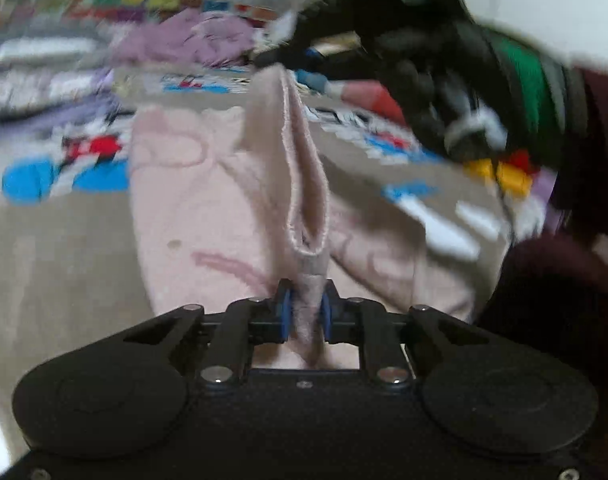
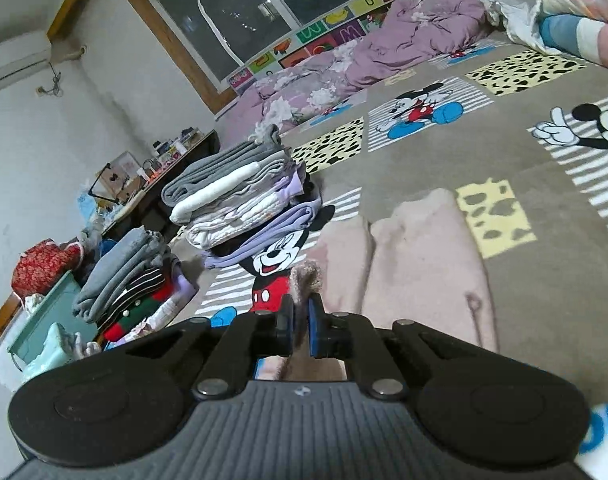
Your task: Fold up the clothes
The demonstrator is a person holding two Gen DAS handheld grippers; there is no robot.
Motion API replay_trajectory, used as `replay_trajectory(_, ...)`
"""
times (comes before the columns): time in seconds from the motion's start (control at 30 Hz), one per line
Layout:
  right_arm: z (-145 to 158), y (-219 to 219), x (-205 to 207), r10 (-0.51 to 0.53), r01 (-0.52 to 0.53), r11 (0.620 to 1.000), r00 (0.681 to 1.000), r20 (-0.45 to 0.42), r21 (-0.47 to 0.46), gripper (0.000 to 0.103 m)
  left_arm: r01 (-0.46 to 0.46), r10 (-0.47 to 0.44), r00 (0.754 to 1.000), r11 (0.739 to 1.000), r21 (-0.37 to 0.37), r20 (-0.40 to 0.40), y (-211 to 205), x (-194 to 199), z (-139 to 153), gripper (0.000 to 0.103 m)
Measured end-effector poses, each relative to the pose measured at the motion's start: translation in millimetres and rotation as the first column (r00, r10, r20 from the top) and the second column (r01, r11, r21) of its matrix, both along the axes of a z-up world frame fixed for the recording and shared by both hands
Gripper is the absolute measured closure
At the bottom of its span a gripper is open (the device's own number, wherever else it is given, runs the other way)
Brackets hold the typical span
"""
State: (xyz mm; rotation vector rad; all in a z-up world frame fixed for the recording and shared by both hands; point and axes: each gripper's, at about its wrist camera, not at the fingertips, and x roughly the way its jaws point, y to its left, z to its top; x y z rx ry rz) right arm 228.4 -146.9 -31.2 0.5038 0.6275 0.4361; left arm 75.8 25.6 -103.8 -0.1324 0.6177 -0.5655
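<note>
A brown cartoon-mouse blanket [image 2: 523,168] fills the middle. A purple quilt [image 2: 383,44] lies at the top, under a dark window [image 2: 264,4].

The alphabet border [image 2: 343,28] under the window shows letters, seemingly W, M, U.

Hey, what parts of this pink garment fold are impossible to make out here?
- Left wrist view: right gripper is motion-blurred, so its hold on the pink garment is unclear.
- Right wrist view: the garment's near part is hidden beneath the gripper body.
- Both views: garment type unclear, since it is bunched and cut off.
</note>
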Motion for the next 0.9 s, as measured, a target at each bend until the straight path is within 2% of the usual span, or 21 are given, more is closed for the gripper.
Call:
replay_trajectory(0.1, -1.4, 13.8, 13.6, 0.001, -0.001, 1.000, 1.000, -0.011, -0.018, 0.094, -0.055, 0.045, 0.996, 0.989, -0.136, -0.074, 21.0, 7.8, -1.8, 0.089)
replay_trajectory(0.23, -6.4, 33.2, 29.4, 0.012, -0.013, 0.999, 1.000, -0.029, -0.050, 0.094, -0.121, 0.076, 0.982, 0.955, -0.272, -0.171, 42.8, 16.0, -7.5, 0.089)
replay_trajectory(0.47, -17.7, 74.0, 46.4, 0.091, -0.097, 0.983, 0.995, -0.043, -0.158, 0.094, -0.083, 0.029, 0.977, 0.964, -0.252, -0.209, 34.5, 17.0, -12.0, 0.090)
replay_trajectory(0.73, -38.3, 99.5, 57.7, 0.123, -0.135, 0.962, 0.990, -0.065, -0.238, 0.095, -0.064, -0.004, 0.969, 0.963, -0.263, -0.247, 35.7, 13.6, -16.0, 0.090)
replay_trajectory(0.9, -37.5, 101.5, 58.2, 0.169, -0.174, 0.961, 0.985, -0.042, -0.214, 0.083, -0.058, -0.017, 0.965, 0.958, -0.280, -0.260, 38.7, 9.9, -14.2, 0.081)
